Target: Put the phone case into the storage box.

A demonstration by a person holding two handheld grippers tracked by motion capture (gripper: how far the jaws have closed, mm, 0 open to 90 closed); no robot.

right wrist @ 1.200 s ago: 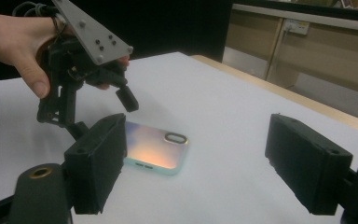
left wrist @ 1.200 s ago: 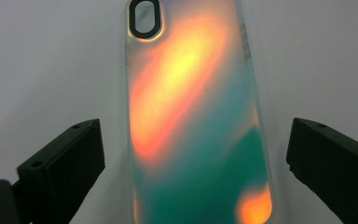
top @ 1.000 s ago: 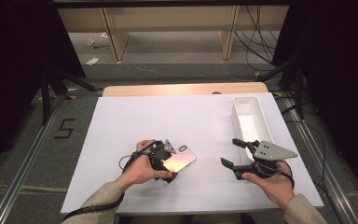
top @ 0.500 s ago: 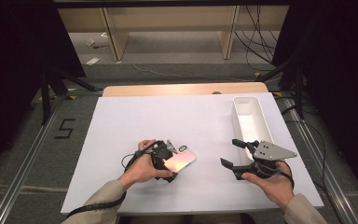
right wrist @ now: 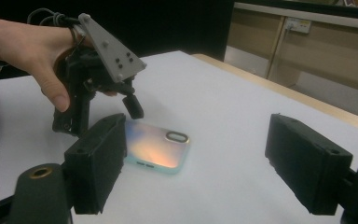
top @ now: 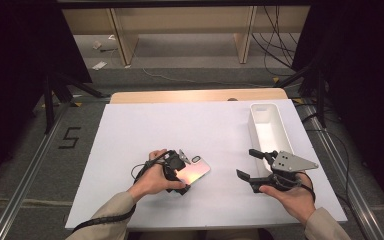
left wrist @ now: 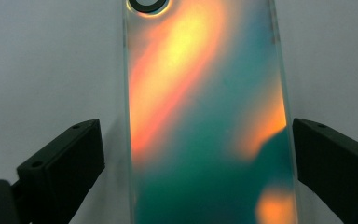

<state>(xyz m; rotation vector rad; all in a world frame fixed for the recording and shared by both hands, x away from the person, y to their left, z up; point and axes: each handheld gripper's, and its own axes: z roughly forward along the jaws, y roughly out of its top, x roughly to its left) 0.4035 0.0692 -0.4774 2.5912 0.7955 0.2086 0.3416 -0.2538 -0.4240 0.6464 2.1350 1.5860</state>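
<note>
White bin [top: 269, 124] beside right claw [top: 252, 163]; phone case [top: 195, 170] between left claw's [top: 179, 175] jaws.

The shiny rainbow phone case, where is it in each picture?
High view: the phone case lies left of centre, beside the left tongs.
Left gripper view: it runs up the middle, between the open jaws.
Right gripper view: it lies centre-left.
Shared landmark: its dark camera ring.
</note>
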